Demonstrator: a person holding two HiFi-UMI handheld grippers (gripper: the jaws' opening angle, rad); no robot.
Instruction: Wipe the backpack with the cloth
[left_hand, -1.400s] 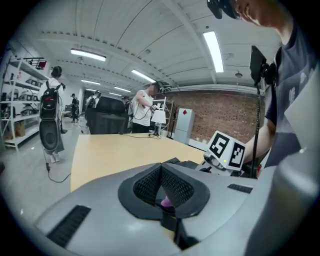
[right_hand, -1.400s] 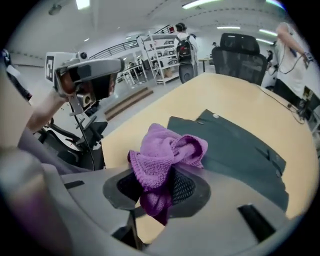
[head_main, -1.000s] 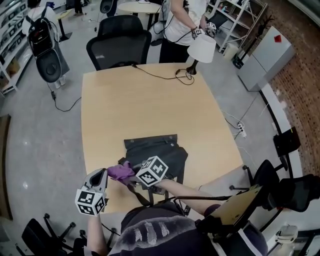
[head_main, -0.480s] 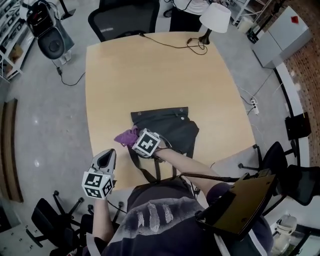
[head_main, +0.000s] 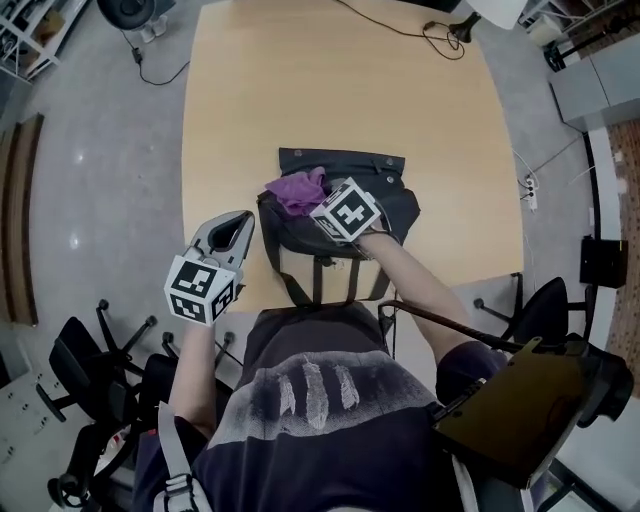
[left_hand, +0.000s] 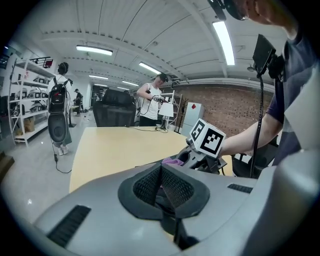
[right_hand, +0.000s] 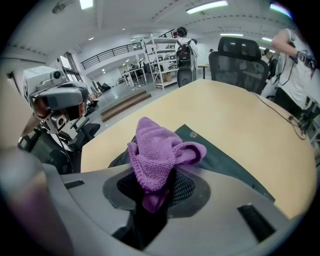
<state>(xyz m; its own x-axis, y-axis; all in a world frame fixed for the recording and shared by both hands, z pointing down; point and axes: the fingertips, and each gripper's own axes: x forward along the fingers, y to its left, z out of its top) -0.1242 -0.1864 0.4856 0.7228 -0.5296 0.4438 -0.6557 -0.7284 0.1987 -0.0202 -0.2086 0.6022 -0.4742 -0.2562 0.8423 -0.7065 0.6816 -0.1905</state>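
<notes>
A dark grey backpack (head_main: 385, 205) lies flat near the table's front edge, and its straps (head_main: 318, 285) hang over that edge. My right gripper (head_main: 312, 204) is shut on a crumpled purple cloth (head_main: 297, 190) and holds it against the backpack's left upper part. In the right gripper view the cloth (right_hand: 157, 152) bulges out of the closed jaws of the right gripper (right_hand: 155, 176), above the backpack (right_hand: 222, 160). My left gripper (head_main: 238, 222) hovers left of the backpack, shut and holding nothing. From the left gripper (left_hand: 161, 168) the cloth (left_hand: 173, 162) shows just past its tips.
The wooden table (head_main: 330, 90) stretches beyond the backpack. A black cable (head_main: 395, 22) and a lamp base (head_main: 462, 22) sit at its far edge. Office chairs (head_main: 95, 350) stand on the floor at the near left. A person (left_hand: 150, 102) stands behind the table.
My right gripper has carried the cloth from the backpack's near left corner up onto its left upper part. The left gripper has stayed off to the left. The head view has tilted further down.
</notes>
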